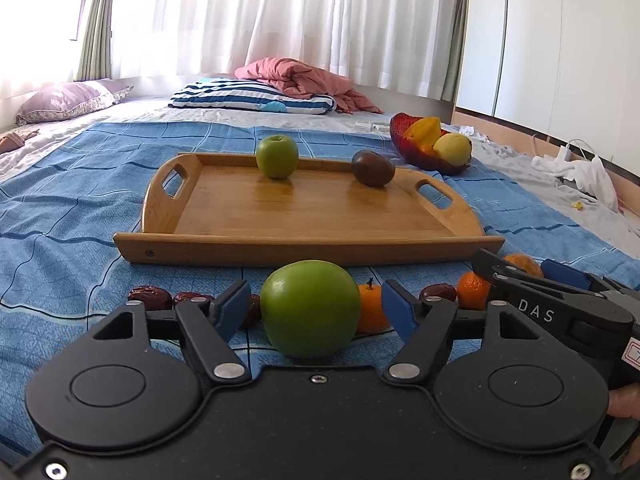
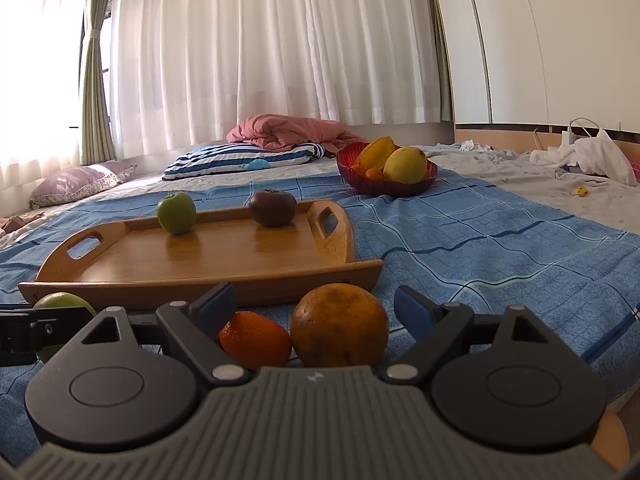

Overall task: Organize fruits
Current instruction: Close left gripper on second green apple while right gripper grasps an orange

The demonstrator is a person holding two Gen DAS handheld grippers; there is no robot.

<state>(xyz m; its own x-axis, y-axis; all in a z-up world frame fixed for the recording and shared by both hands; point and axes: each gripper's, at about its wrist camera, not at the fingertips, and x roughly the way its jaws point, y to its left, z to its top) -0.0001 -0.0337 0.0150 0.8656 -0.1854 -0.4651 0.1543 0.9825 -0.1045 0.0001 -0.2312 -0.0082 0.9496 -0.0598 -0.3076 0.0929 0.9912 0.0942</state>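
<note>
Left hand-held gripper: jaws apart around the near green apple; gaps show between both blue pads and the apple, so no grip
Right hand-held gripper: jaws wide, with the big orange and a small tangerine between them; neither pad touches the fruit
Near fruit: all on the blue bedspread, just in front of the tray; red dates to the apple's left; another tangerine just right of it
Tray: wooden, on the bed; holds a second green apple and a dark brown fruit, apart from each other
Bowl: red, beyond the tray to its right; yellow and orange fruit inside
</note>
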